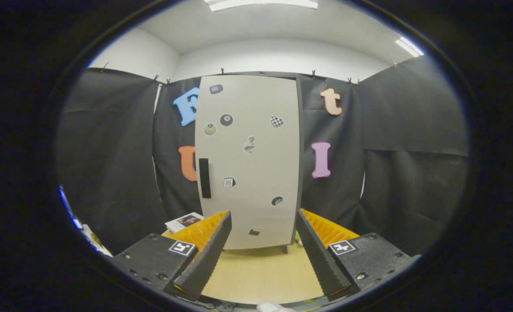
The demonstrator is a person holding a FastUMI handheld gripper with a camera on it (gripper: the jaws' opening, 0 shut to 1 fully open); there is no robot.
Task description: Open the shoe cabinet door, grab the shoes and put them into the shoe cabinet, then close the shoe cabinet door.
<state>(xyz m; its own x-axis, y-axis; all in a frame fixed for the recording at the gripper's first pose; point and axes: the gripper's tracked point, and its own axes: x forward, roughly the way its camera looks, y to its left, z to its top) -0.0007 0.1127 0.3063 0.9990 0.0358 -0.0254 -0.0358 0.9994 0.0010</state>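
Shoe cabinet point(248, 160) stands centre frame on the table point(261, 273), door shut. Gripper point(263, 236) fingers spread, holding nothing, apart from the door. Door judged rigid, light, smooth-faced; the dark handle point(204, 178) at its left edge is the 1 sound grip point.

One tall pale-grey shoe cabinet point(248, 160) with one black bar handle point(204, 178) at nine o'clock, eight small stickers point(226, 120); one gripper point(263, 221), two fingers spread apart, empty.

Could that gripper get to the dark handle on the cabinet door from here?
Probably yes. The gripper has its fingers open, and nothing stands between them and the handle on the closed door beyond.
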